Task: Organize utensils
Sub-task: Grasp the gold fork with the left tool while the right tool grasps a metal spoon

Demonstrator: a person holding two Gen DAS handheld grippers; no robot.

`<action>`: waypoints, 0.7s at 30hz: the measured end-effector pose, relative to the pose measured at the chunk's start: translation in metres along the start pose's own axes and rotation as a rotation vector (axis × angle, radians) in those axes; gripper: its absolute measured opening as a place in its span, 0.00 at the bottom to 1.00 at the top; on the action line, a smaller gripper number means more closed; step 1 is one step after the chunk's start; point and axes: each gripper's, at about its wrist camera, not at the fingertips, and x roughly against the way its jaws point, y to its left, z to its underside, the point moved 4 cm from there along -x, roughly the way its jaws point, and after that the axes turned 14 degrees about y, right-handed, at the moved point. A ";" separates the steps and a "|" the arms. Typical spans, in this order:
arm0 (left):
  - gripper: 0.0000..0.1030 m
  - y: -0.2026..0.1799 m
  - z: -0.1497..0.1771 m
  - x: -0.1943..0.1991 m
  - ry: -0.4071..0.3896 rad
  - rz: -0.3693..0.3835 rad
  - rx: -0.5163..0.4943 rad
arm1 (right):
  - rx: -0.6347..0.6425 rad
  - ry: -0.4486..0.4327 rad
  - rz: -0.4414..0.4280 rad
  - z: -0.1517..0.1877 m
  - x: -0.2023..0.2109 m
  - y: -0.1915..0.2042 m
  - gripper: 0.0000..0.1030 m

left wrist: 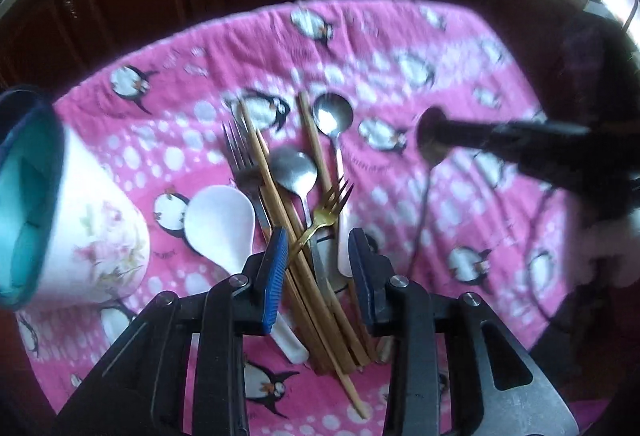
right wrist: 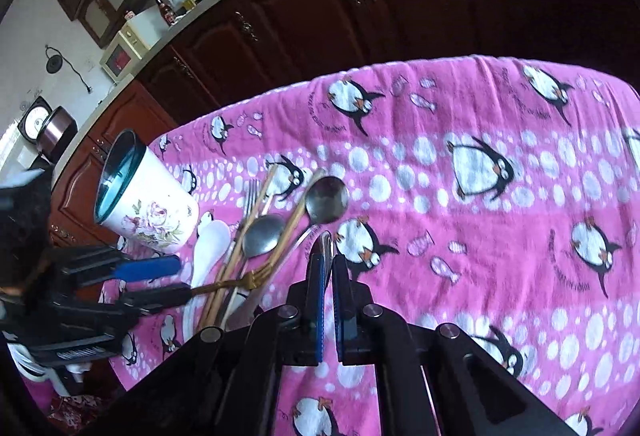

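Observation:
A pile of utensils lies on the pink penguin cloth (left wrist: 400, 35): a silver fork (left wrist: 240, 155), a white plastic spoon (left wrist: 220, 224), wooden chopsticks (left wrist: 276, 195), two metal spoons (left wrist: 294, 167) and a gold fork (left wrist: 330, 205). My left gripper (left wrist: 318, 248) is open just above the pile, jaws on either side of the gold fork's handle. My right gripper (right wrist: 328, 260) is shut on a metal spoon (right wrist: 325, 240), held above the cloth right of the pile; it also shows in the left wrist view (left wrist: 432, 139). A white floral cup (left wrist: 80, 220) with a blue inside stands left of the pile.
Dark wooden cabinets (right wrist: 360, 15) run behind the table under a counter with bottles and a microwave (right wrist: 120, 55). The cloth (right wrist: 520, 236) stretches wide to the right of the pile. The left gripper shows in the right wrist view (right wrist: 160, 280).

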 end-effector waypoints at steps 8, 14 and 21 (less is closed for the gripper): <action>0.09 -0.014 -0.017 -0.036 0.102 -0.190 -0.107 | -0.016 0.002 -0.022 0.001 0.001 -0.004 0.03; 0.04 0.006 -0.016 -0.012 0.062 -0.011 0.004 | 0.002 -0.024 -0.039 -0.003 0.010 0.006 0.03; 0.04 0.039 0.003 0.036 -0.057 0.239 0.176 | 0.062 -0.070 -0.046 -0.014 0.029 0.033 0.03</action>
